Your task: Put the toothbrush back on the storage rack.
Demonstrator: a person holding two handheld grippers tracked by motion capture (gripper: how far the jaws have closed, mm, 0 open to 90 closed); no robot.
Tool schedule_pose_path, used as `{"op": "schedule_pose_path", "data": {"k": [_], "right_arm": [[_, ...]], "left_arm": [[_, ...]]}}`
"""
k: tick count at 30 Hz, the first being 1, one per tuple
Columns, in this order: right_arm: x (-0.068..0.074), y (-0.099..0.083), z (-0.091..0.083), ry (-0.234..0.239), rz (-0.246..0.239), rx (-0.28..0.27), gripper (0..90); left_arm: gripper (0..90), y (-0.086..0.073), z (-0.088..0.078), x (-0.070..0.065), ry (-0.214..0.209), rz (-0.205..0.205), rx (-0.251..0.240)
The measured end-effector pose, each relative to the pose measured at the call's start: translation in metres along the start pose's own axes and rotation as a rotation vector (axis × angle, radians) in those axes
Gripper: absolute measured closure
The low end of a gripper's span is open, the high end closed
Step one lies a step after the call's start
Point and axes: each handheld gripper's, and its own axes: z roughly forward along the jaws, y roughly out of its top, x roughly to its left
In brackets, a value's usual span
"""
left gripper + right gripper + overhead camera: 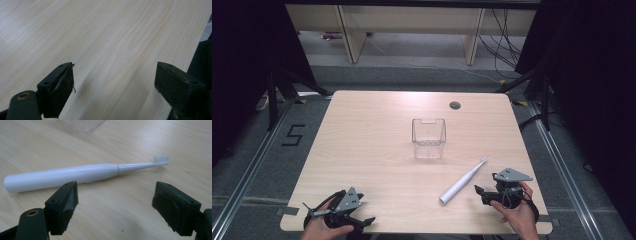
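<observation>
At the near left edge of the pale, fine-grained wooden table [362,145], the left gripper [364,221] rests in a hand, its matte black jaws spread wide over bare wood with nothing between them. Toward the middle stands a clear plastic box [429,138], square and open-topped, with thin glassy walls. Right of it and nearer the person lies a white electric toothbrush [462,182]: a smooth, rounded cylinder tapering to a slim neck and bristled head, set diagonally, head pointing away. Just beside its handle, the right gripper [479,192] is held wide open, blocky jaws facing the toothbrush and clear of it.
</observation>
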Motion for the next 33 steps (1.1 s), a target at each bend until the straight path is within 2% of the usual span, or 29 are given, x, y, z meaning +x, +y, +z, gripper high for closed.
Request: {"op": "schedule_pose_path", "data": {"k": [1,3,5,6,7,8,9,10,11,12,13,15,16,18,19,21,23,24,25,26,27,29,30,33], "right_arm": [[0.000,0.001,0.000,0.004,-0.007,0.010,22.0],[0.004,0.002,0.001,-0.016,0.011,-0.004,24.0],[0.004,0.005,0.002,-0.005,-0.013,-0.009,25.2],[0.004,0.005,0.001,-0.012,-0.006,-0.004,25.9],[0.005,0.007,0.002,0.007,-0.004,-0.004,27.1],[0.005,0.008,0.002,0.003,-0.019,-0.011,28.4],[0.006,0.008,0.002,0.006,-0.011,-0.007,28.9],[0.006,0.008,0.003,-0.003,-0.021,-0.011,28.9],[0.010,0.009,0.004,0.007,0.001,0.008,29.8],[0.008,0.009,0.004,-0.004,-0.039,0.003,31.6],[0.011,0.010,0.004,0.010,-0.011,0.019,32.4],[0.010,0.012,0.006,0.015,-0.048,0.003,33.7],[0.012,0.013,0.005,0.010,-0.027,0.001,35.2],[0.013,0.015,0.006,0.014,-0.039,-0.008,37.5],[0.016,0.015,0.006,0.023,-0.021,0.005,39.3],[0.015,0.018,0.009,0.032,-0.075,-0.004,42.3],[0.018,0.020,0.010,0.030,-0.068,0.002,45.0],[0.018,0.022,0.012,0.037,-0.091,-0.009,45.9],[0.022,0.023,0.012,0.035,-0.062,-0.010,47.9],[0.020,0.026,0.013,0.035,-0.112,-0.025,49.2],[0.024,0.027,0.013,0.035,-0.083,-0.020,50.7],[0.026,0.032,0.015,0.034,-0.112,-0.037,54.6],[0.029,0.033,0.015,0.030,-0.094,-0.043,56.3],[0.032,0.038,0.019,0.037,-0.123,-0.055,60.7]], "left_arm": [[15.4,0.000,0.000,0.000,0.000,-0.001,0.000],[15.4,0.000,0.000,0.000,0.000,-0.001,0.001],[15.4,0.000,0.000,0.000,0.000,-0.003,0.001],[15.4,0.000,0.000,0.000,0.001,-0.002,0.001],[15.4,0.000,0.000,0.000,0.000,-0.003,0.000],[15.4,0.000,0.000,0.000,-0.006,-0.001,0.005],[15.4,0.000,-0.001,0.000,-0.007,0.001,0.010],[15.4,0.000,0.000,0.000,0.001,-0.001,0.000],[15.4,0.000,0.000,0.000,0.000,0.001,0.001],[15.4,0.000,0.000,0.000,0.000,0.012,0.002],[15.4,0.000,0.000,0.000,0.000,0.011,0.002],[15.4,0.000,0.000,0.001,0.001,0.013,0.007],[15.4,0.000,0.000,0.001,0.000,0.009,0.003],[15.4,0.000,0.000,0.000,0.000,0.011,0.003],[15.4,0.000,0.000,0.000,0.001,0.012,0.004],[15.4,0.000,0.000,0.001,0.002,0.016,0.006],[15.4,0.000,0.000,0.000,0.000,0.010,0.002],[15.4,0.000,0.000,0.001,0.000,0.011,0.001],[15.4,0.000,0.000,0.001,0.000,0.010,0.001],[15.4,0.000,0.000,0.001,-0.001,0.011,0.002],[15.4,0.000,0.000,0.000,-0.005,0.012,0.002],[15.4,0.001,0.000,0.001,-0.007,0.015,0.010],[15.4,0.001,0.000,0.001,-0.006,0.016,0.009],[15.4,0.000,0.000,0.000,-0.002,0.012,0.002]]}}
